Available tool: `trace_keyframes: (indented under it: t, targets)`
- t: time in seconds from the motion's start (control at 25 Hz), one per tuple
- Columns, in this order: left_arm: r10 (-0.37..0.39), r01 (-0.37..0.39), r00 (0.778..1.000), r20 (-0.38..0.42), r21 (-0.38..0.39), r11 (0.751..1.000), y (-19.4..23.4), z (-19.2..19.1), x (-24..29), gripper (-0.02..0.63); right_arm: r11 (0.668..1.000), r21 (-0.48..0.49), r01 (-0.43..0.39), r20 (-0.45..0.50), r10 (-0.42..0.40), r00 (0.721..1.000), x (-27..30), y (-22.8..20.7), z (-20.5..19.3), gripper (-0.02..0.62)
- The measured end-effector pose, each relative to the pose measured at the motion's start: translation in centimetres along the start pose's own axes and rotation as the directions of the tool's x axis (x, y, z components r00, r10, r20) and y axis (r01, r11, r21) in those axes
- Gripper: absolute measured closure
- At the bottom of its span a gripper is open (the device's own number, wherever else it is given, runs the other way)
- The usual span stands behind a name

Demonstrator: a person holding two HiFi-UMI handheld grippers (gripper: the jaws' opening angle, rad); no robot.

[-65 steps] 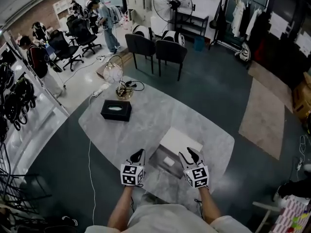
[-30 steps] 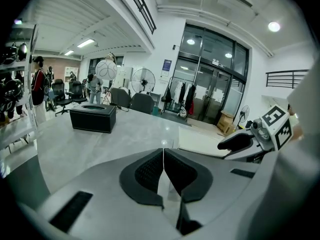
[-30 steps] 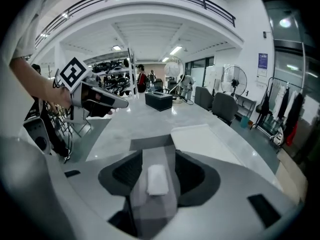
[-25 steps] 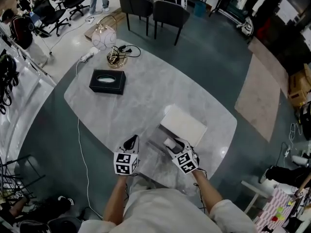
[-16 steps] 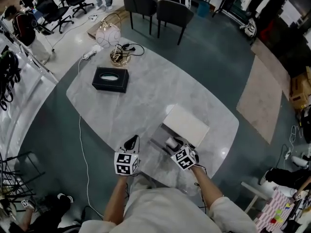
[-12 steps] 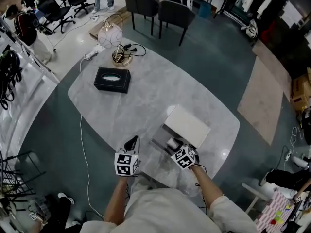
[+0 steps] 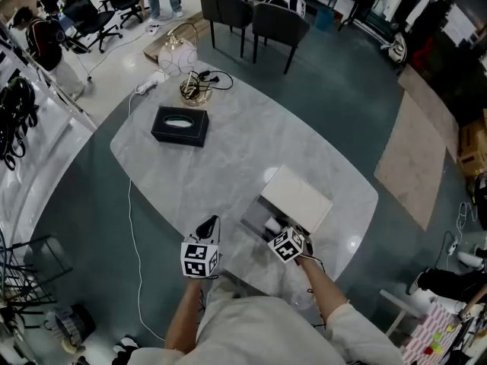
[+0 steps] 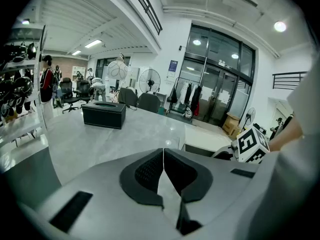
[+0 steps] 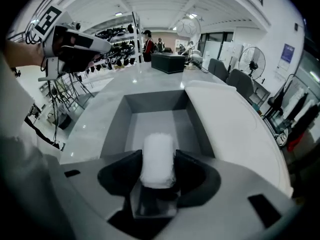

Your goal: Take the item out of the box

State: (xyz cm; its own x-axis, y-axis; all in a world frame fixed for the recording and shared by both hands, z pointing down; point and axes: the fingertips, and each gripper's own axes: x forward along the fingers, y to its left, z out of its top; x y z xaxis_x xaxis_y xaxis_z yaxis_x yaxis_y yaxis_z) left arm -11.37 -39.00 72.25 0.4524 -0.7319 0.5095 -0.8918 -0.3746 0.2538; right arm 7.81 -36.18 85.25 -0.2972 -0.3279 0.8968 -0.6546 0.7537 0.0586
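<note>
An open grey box lies on the marble table near its front edge, with its white lid lying against its right side. My right gripper is over the box's near end, shut on a white fuzzy roll that stands between its jaws. The box's floor beyond the roll is bare. My left gripper hangs left of the box, shut with nothing in it.
A black tissue box sits at the table's far left, with a round lamp and cables beyond it. Two dark chairs stand past the table. People and office chairs fill the far left of the room.
My right gripper went from above the box's near edge down into the box and is now shut on the white roll. The left gripper stayed put.
</note>
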Motion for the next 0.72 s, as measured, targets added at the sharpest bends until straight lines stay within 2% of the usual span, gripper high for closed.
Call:
trace_keyframes:
  t: [0.72]
  targets:
    - [0.016, -0.016, 1.000, 0.011, -0.001, 1.000, -0.11, 0.08, -0.69, 0.589, 0.999, 0.035, -0.004, -0.007, 0.004, 1.000, 0.72, -0.15, -0.45, 0.410]
